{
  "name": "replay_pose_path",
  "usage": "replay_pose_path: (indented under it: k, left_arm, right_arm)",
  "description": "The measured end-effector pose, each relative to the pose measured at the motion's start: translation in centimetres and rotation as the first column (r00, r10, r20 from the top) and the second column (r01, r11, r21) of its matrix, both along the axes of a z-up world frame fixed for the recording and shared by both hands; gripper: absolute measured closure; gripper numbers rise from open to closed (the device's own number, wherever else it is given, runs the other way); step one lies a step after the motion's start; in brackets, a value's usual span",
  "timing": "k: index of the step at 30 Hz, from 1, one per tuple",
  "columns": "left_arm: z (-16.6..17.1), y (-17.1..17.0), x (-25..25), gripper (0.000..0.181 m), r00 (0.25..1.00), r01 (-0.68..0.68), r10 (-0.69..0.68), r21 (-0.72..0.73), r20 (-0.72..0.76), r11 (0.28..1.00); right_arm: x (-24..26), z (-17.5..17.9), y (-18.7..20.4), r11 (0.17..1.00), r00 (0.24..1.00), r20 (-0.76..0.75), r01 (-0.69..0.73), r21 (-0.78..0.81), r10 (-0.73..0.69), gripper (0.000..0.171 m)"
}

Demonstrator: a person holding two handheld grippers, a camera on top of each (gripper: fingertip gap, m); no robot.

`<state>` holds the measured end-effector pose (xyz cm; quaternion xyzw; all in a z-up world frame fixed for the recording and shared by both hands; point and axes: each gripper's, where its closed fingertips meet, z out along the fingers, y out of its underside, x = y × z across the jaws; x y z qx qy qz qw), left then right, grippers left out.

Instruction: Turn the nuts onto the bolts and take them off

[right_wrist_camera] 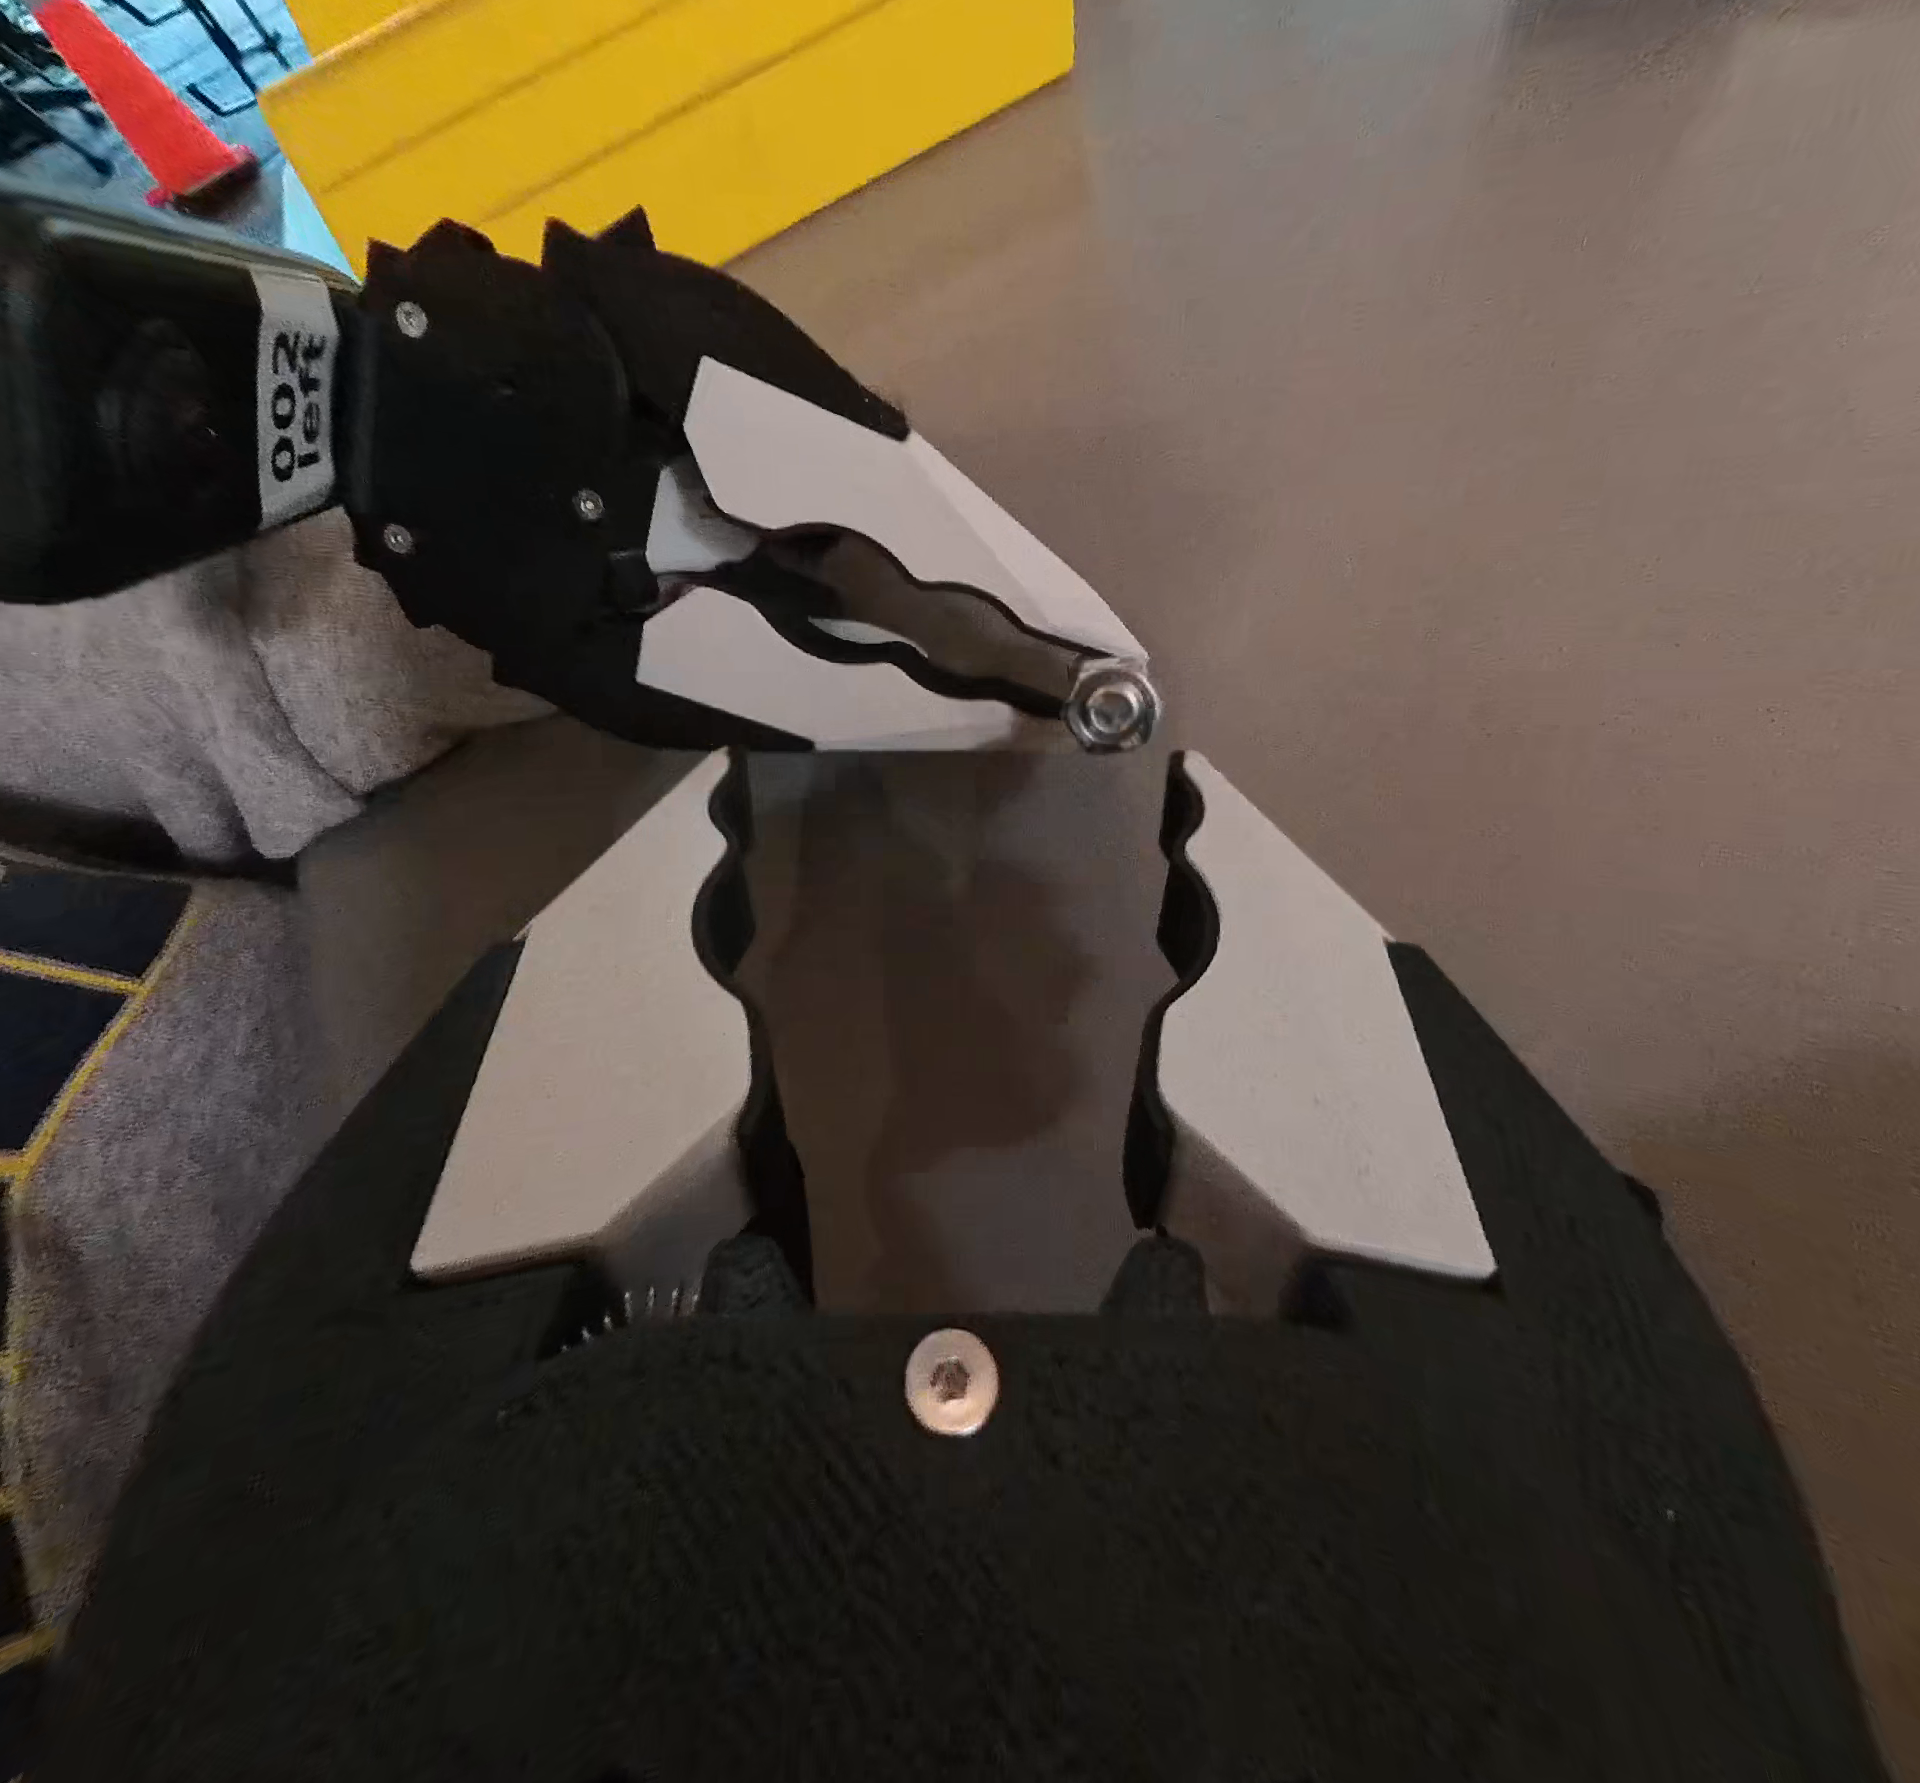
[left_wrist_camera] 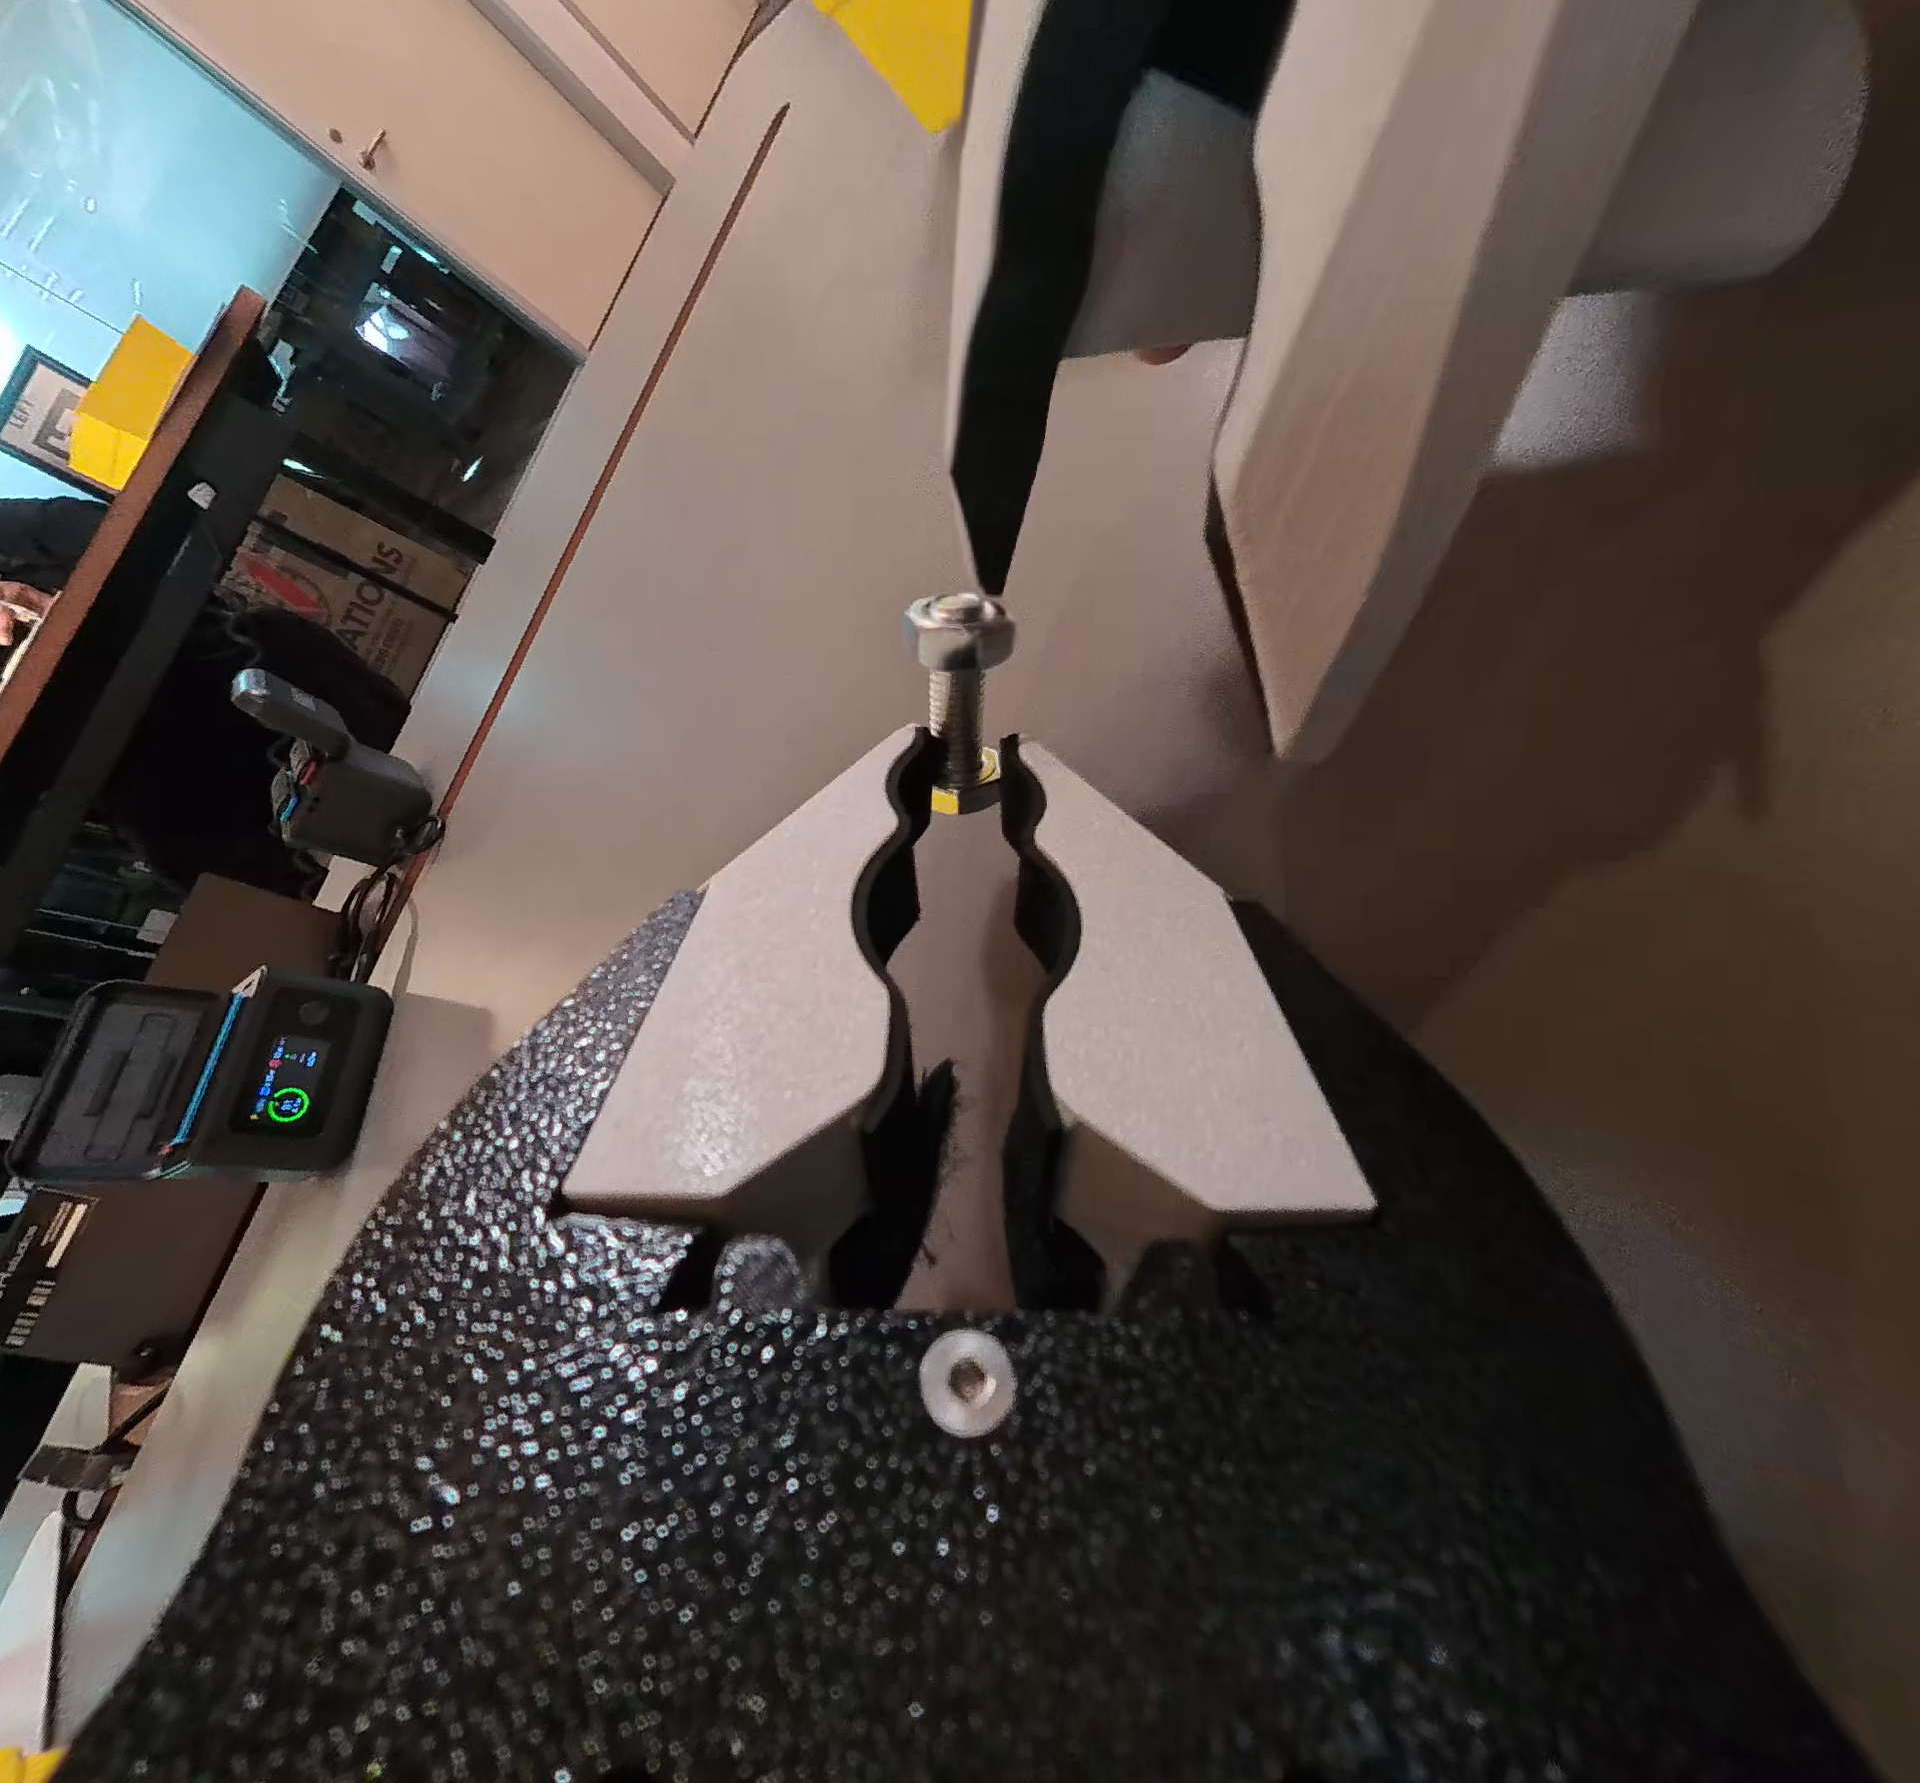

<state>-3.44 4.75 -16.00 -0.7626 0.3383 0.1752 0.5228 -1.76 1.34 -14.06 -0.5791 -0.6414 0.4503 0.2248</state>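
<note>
My left gripper [left_wrist_camera: 961,759] is shut on the head end of a silver bolt [left_wrist_camera: 953,707], which points away from it. A silver hex nut [left_wrist_camera: 958,634] sits on the far end of the thread. My right gripper [right_wrist_camera: 951,777] is open and empty, with its jaws wide apart just below the nut [right_wrist_camera: 1112,710]. In the right wrist view the left gripper [right_wrist_camera: 1075,691] comes in from the left with the bolt end-on. In the left wrist view the right gripper [left_wrist_camera: 1138,663] hangs above the nut, and one black-padded fingertip [left_wrist_camera: 987,549] is almost touching it.
The grey-brown table [right_wrist_camera: 1507,486] lies below both grippers. A yellow box [right_wrist_camera: 665,71] stands at the back. A black device with a lit screen [left_wrist_camera: 281,1099] is off to one side. A grey sleeve [right_wrist_camera: 208,684] is behind the left gripper, and an orange cone [right_wrist_camera: 114,81] is far left. The gap from one gripper's tips to the other's is roughly 4 centimetres.
</note>
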Motion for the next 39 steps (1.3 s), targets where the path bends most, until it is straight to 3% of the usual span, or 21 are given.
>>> replay_pose_path:
  k: [4,8,12,16,21,23,26,30,34,37,39]
  left_arm:
    - [0.0,0.0,0.0,0.17,1.0,-0.005,0.005,0.002,-0.009,1.0]
    - [-0.1,0.0,0.1,0.17,1.0,0.001,-0.001,0.001,-0.007,1.0]
    - [-0.1,0.0,0.0,0.17,1.0,-0.003,0.003,0.002,-0.002,1.0]
    - [-0.1,0.1,0.0,0.17,1.0,-0.002,0.002,-0.001,0.004,1.0]
    - [-0.1,0.1,0.1,0.17,1.0,0.004,-0.004,0.003,-0.006,1.0]
    - [-0.1,0.1,0.1,0.171,1.0,-0.002,0.002,0.001,-0.008,1.0]
    - [-0.1,0.1,0.1,0.17,1.0,-0.004,0.004,0.002,-0.003,1.0]
    - [-0.1,0.1,0.1,0.17,1.0,-0.003,0.003,0.002,-0.005,1.0]
    - [-0.1,0.1,0.1,0.17,1.0,-0.002,0.002,0.001,-0.011,1.0]
    - [0.0,0.1,0.2,0.17,1.0,0.002,-0.001,0.007,-0.015,1.0]
    - [0.0,0.1,0.1,0.17,1.0,-0.01,0.01,0.001,-0.01,1.0]
  right_arm:
    - [-0.7,0.1,-0.6,1.0,1.0,-0.009,-0.025,-0.007,0.025,0.088]
    - [-1.9,4.7,-3.9,0.974,0.945,-0.263,-0.216,-0.065,0.192,0.093]
    - [-1.4,1.3,0.0,0.997,0.997,-0.068,-0.022,0.073,0.027,0.091]
    - [0.2,-1.2,0.7,1.0,0.996,0.081,0.031,0.003,-0.031,0.091]
    - [-1.8,1.0,-1.0,0.999,0.998,-0.051,-0.047,0.012,0.047,0.085]
    - [-2.6,2.7,-2.5,0.992,0.981,-0.152,-0.116,0.055,0.123,0.093]
    - [-2.2,1.7,-1.0,0.983,0.993,-0.105,-0.038,0.179,0.058,0.092]
    - [-0.2,-0.3,0.9,0.996,0.999,0.014,0.045,0.072,-0.046,0.093]
    - [-0.2,-0.9,0.4,1.0,0.998,0.053,0.022,0.0,-0.022,0.095]
    - [-1.8,1.0,-1.2,0.997,0.995,-0.07,-0.07,0.036,0.072,0.084]
    - [-2.2,4.0,-3.0,0.986,0.962,-0.219,-0.166,0.014,0.165,0.091]
